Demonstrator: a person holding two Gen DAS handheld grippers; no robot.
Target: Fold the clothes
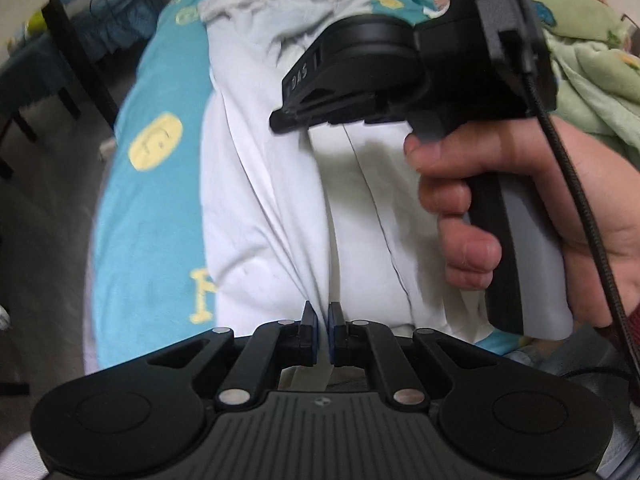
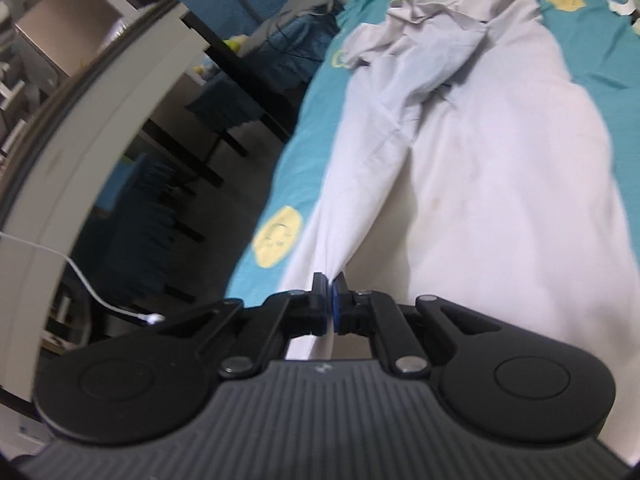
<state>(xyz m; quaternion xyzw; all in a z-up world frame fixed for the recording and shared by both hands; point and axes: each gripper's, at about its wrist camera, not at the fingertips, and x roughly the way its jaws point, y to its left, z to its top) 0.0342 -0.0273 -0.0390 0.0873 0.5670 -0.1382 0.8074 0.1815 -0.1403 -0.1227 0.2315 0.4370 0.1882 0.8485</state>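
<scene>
Grippers, left gripper (image 1: 323, 322) and right gripper (image 2: 330, 296), each clamp the near edge of the crumpled white cotton garment (image 1: 272, 184) on the teal patterned bed (image 1: 148, 216), seemingly mid-fold, needing an even carry-over next.

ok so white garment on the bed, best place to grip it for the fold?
Take the white garment by its near hem edge, from the near end. Both the left gripper and right gripper are shut on it there, and the cloth lies flat lengthwise on the teal sheet; its far end is bunched.
</scene>
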